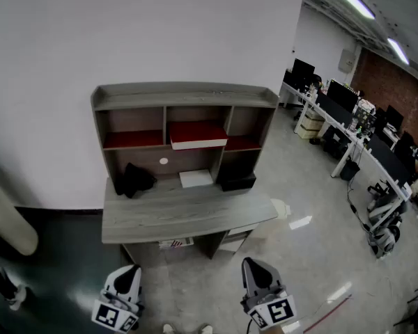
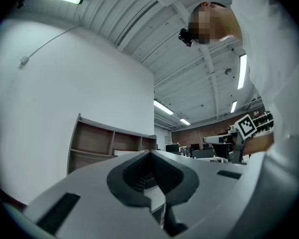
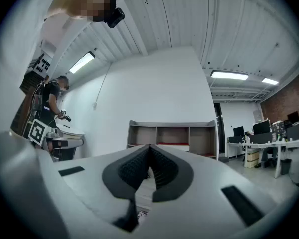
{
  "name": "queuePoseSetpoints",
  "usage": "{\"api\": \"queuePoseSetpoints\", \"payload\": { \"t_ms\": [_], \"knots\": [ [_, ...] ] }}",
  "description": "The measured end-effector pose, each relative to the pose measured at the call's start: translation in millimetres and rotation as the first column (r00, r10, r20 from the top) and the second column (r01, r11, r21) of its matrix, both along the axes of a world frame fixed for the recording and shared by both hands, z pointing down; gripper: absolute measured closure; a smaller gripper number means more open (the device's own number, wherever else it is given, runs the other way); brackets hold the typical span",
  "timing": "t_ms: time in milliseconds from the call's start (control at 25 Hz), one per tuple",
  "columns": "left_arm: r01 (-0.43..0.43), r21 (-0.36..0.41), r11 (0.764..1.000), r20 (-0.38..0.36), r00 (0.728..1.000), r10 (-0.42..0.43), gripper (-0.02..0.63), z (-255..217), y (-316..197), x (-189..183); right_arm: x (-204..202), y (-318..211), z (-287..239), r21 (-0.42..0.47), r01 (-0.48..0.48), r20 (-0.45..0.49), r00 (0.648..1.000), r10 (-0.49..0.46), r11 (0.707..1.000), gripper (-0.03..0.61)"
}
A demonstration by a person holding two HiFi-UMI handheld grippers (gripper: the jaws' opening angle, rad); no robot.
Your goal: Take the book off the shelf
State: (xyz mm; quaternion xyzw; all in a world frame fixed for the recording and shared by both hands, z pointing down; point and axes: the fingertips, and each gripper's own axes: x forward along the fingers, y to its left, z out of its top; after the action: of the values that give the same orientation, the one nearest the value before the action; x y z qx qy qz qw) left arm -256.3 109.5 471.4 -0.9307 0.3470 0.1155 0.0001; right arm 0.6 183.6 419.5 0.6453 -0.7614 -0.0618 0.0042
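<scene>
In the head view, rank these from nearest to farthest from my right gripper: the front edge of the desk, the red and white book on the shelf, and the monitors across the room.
1. Desk front edge: just ahead of the right gripper, slightly to its left.
2. Book: in the middle shelf compartment, behind the desktop.
3. Monitors: far right, across the room.

The grey worktop [image 1: 188,218] carries a shelf [image 1: 184,96]. A red-covered book [image 1: 198,134] lies in its middle compartment. On the worktop, a flat white thing [image 1: 196,178] lies below the book, a black bundle [image 1: 136,179] lower left of the book and a black box [image 1: 237,181] lower right.
</scene>
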Motion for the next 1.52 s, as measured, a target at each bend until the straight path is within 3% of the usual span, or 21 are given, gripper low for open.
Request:
{"api": "queuePoseSetpoints", "payload": {
  "t_ms": [480,720,880,1120,1280,1520],
  "knots": [
    [-0.028,0.006,1.000,-0.035,0.999,0.028,0.595,-12.0,13.8,34.2,37.3,14.4,7.5,0.009,0.019,0.058,0.998,-0.020,1.000,0.555],
    [-0.014,-0.054,0.998,-0.044,0.999,0.012,0.595,1.4,31.3,56.0,64.6,24.6,32.4,-0.031,0.029,0.102,0.994,-0.026,0.999,0.555],
    [-0.022,-0.074,0.997,-0.013,1.000,0.021,0.595,12.7,25.8,65.1,74.6,22.6,50.2,-0.080,0.025,0.125,0.992,-0.015,0.996,0.555],
    [-0.045,-0.109,0.993,-0.015,0.999,0.044,0.595,35.2,-24.5,79.4,80.8,-27.5,68.4,-0.121,0.028,0.122,0.992,-0.013,0.992,0.555],
    [-0.043,-0.141,0.989,-0.079,0.996,0.033,0.595,37.9,-83.0,87.8,81.2,-80.0,63.1,-0.119,0.024,0.099,0.995,-0.012,0.993,0.555],
    [-0.071,-0.099,0.993,-0.137,0.989,0.057,0.595,14.2,-177.1,100.2,78.5,-171.9,33.3,-0.080,0.034,0.044,0.999,-0.030,0.996,0.555]
  ]
}}
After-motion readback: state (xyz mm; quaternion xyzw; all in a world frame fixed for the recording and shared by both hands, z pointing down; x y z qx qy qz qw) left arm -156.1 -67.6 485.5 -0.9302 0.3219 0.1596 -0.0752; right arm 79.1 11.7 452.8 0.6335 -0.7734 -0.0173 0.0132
